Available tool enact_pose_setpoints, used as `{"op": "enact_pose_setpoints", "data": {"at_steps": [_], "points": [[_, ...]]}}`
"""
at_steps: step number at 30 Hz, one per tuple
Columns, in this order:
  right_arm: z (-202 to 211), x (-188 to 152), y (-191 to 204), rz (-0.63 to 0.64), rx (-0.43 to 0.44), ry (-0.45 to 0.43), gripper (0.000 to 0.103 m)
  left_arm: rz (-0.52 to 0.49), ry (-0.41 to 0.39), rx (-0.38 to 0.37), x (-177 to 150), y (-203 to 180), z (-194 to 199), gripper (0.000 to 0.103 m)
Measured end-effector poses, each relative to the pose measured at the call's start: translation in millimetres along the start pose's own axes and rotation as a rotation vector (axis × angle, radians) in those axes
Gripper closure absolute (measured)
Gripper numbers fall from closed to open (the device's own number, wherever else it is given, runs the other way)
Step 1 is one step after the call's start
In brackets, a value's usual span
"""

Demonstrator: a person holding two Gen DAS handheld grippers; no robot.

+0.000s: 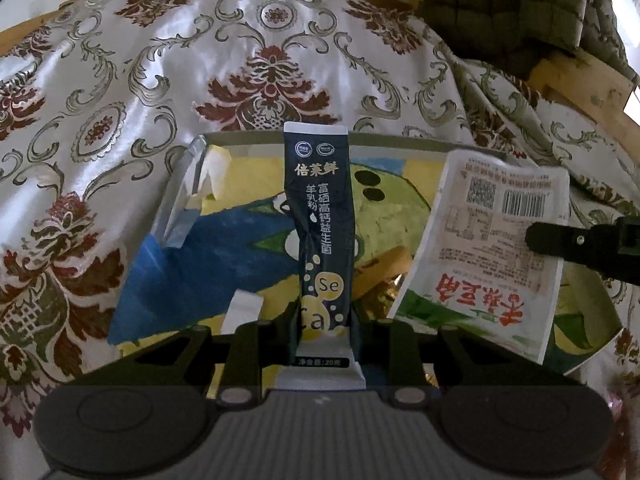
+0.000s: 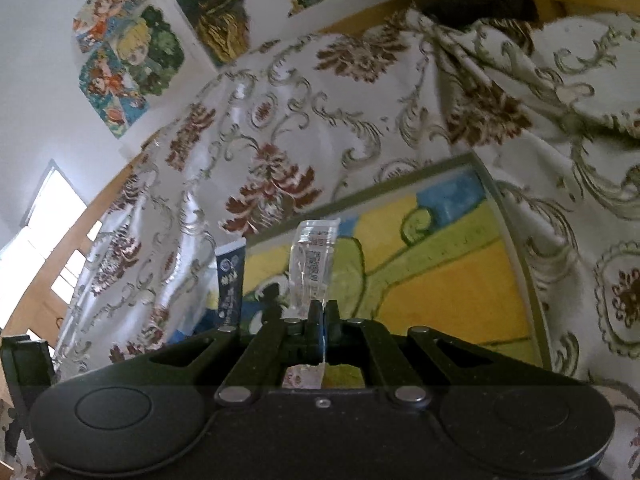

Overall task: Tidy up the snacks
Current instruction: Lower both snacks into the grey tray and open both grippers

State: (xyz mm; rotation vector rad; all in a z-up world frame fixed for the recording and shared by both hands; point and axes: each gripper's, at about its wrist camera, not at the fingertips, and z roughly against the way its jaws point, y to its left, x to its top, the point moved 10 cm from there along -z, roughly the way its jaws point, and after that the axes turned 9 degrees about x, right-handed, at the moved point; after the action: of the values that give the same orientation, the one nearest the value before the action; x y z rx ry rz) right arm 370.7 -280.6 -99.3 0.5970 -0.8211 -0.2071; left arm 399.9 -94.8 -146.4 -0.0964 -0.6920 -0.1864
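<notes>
Navy foil powder sachet (image 1: 325, 240) is pinched upright by the left gripper (image 1: 325, 332) and a white printed snack pouch (image 1: 486, 256) edge-on by the right gripper (image 2: 321, 316), above a colourful cartoon-printed tray (image 1: 224, 240); slippage is risked by thin grips.

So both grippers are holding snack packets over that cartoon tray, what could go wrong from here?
The left gripper pinches the dark sachet only near its bottom end, so the sachet could flop or slip. The right gripper holds the white packet by one edge; the packet may twist and land off the tray, on the slick bedspread.
</notes>
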Motion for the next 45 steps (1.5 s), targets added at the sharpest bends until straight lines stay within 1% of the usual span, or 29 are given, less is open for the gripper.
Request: {"op": "enact_pose_setpoints", "data": {"at_steps": [6,14,18,19,20,23,24,25,26,27,28,29,31,33,34,35,37,41,43,45], "points": [[-4.6,-8.9,-6.8,-0.011,-0.043,0.046,0.097,-0.003,0.011,0.019,-3.6,-0.1,-3.3,0.074],[-9.4,-21.4,-12.3,0.004,-0.117,0.135,0.084,-0.013,0.020,0.039,-8.1,-0.9,-1.9,0.073],[-7.9,-26.9,-13.3,0.020,-0.160,0.167,0.082,-0.004,0.031,0.046,-10.3,-1.2,0.7,0.072],[-6.4,-28.1,-12.8,0.031,-0.174,0.175,0.079,0.000,0.035,0.045,-11.0,-1.0,1.4,0.072],[-4.9,-29.4,-12.4,0.042,-0.189,0.183,0.072,0.006,0.036,0.046,-11.6,-0.4,2.5,0.072],[3.2,-30.7,-10.2,0.062,-0.219,0.186,0.065,0.014,0.038,0.052,-12.8,0.5,7.1,0.063],[7.0,-31.4,-8.7,0.065,-0.223,0.185,0.063,0.017,0.036,0.052,-12.8,0.6,9.2,0.055],[10.4,-31.6,-7.3,0.066,-0.223,0.182,0.057,0.021,0.031,0.056,-12.6,1.0,12.7,0.048],[14.5,-31.6,-5.1,0.068,-0.220,0.178,0.050,0.025,0.023,0.060,-12.2,1.5,16.4,0.046],[18.8,-31.9,-2.0,0.074,-0.215,0.175,0.048,0.026,0.017,0.063,-11.6,1.7,20.3,0.043],[22.9,-31.9,1.3,0.082,-0.212,0.172,0.045,0.027,0.012,0.063,-11.4,1.9,24.2,0.038],[27.2,-31.5,4.8,0.092,-0.212,0.167,0.041,0.033,0.006,0.063,-11.6,2.4,29.1,0.034],[37.0,-31.1,12.3,0.111,-0.206,0.156,0.036,0.047,-0.011,0.073,-11.8,4.5,38.8,0.020],[47.5,-31.2,19.3,0.121,-0.196,0.146,0.031,0.064,-0.031,0.087,-11.8,8.0,50.8,0.014],[52.7,-31.0,22.7,0.124,-0.191,0.139,0.024,0.069,-0.040,0.090,-11.7,9.6,57.1,0.011],[59.0,-31.3,26.8,0.131,-0.188,0.131,0.021,0.071,-0.049,0.094,-11.6,11.1,63.6,0.010],[69.5,-32.4,34.4,0.146,-0.185,0.119,0.020,0.077,-0.068,0.106,-11.9,14.8,77.3,0.004],[97.6,-37.7,49.2,0.149,-0.155,0.070,0.004,0.103,-0.124,0.129,-16.3,25.8,111.6,0.000],[111.9,-41.4,55.5,0.144,-0.142,0.042,0.001,0.115,-0.154,0.123,-19.9,31.8,129.6,0.000],[126.8,-47.2,62.4,0.155,-0.123,0.008,0.001,0.124,-0.177,0.115,-24.4,37.0,145.8,0.000]]}}
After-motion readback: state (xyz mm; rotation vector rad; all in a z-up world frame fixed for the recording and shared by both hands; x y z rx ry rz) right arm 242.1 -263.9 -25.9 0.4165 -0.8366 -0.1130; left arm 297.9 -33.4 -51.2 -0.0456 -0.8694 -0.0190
